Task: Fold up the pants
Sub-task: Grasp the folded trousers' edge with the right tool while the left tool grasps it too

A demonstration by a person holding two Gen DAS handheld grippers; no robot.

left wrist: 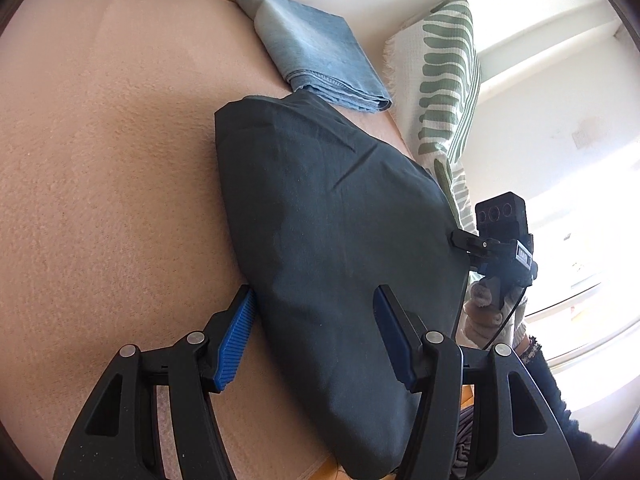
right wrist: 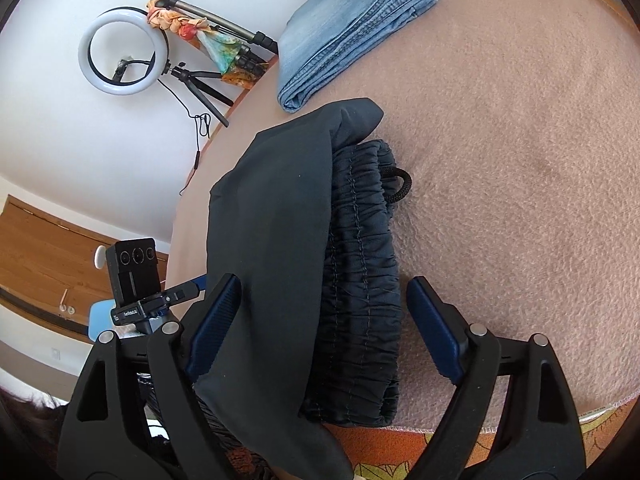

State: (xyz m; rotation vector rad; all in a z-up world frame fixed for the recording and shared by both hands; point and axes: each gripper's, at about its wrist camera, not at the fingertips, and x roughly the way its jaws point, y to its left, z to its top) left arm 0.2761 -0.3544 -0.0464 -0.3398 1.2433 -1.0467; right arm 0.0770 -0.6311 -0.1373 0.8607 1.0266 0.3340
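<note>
The dark pants (left wrist: 328, 208) lie folded on the pink blanket (left wrist: 100, 160). My left gripper (left wrist: 314, 292) is open astride their near end, one blue pad (left wrist: 236, 340) beside the fabric's edge and the other finger over the cloth. In the right wrist view a folded-over layer of the pants (right wrist: 280, 220) covers part of the gathered elastic waistband (right wrist: 360, 260), and a black drawstring (right wrist: 400, 184) pokes out. My right gripper (right wrist: 324, 280) stands open around the pants, its right pad clear of the waistband. The right gripper (left wrist: 460, 240) also shows at the pants' far edge, held by a gloved hand (left wrist: 488, 312).
Folded blue jeans (left wrist: 320, 52) (right wrist: 352, 28) lie just beyond the dark pants. A green-striped white cloth (left wrist: 444, 72) hangs at the blanket's edge. A ring light (right wrist: 120, 50) on a tripod stands off the bed. Bare blanket (right wrist: 520, 160) stretches beside the pants.
</note>
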